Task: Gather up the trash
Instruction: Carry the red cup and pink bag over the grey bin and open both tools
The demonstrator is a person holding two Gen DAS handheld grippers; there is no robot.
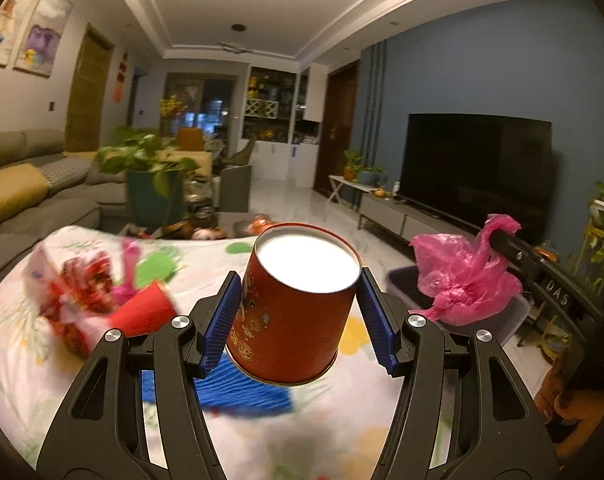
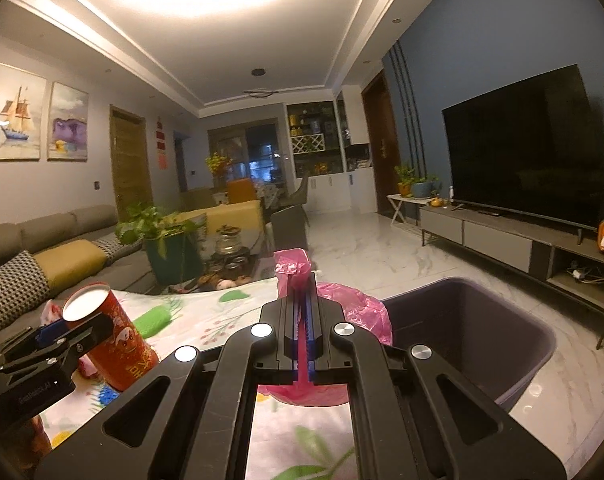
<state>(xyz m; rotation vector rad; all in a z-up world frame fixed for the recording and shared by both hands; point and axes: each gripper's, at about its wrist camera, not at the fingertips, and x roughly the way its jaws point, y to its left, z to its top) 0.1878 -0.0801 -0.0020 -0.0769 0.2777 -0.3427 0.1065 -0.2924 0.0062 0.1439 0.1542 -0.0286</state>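
My left gripper (image 1: 298, 280) is shut on a red printed paper cup (image 1: 296, 312), held tilted above the floral tablecloth (image 1: 18, 360) with its white bottom facing the camera. In the right wrist view the same red cup (image 2: 118, 344) sits in the left gripper (image 2: 68, 326) at lower left. My right gripper (image 2: 301, 280) is shut on a pink plastic bag (image 2: 361, 312), which hangs at the rim of a purple bin (image 2: 501, 344). The left wrist view shows that pink bag (image 1: 457, 276) over the purple bin (image 1: 401, 284), pinched by the right gripper (image 1: 497, 234).
Blurred red-and-white wrappers (image 1: 78, 292), a second red cup (image 1: 142, 312) and a blue cloth (image 1: 242, 392) lie on the table. A potted plant (image 1: 150, 184) and glass jars stand beyond. A sofa (image 1: 30, 184) is left, a TV (image 2: 521, 148) on its cabinet right, marble floor between.
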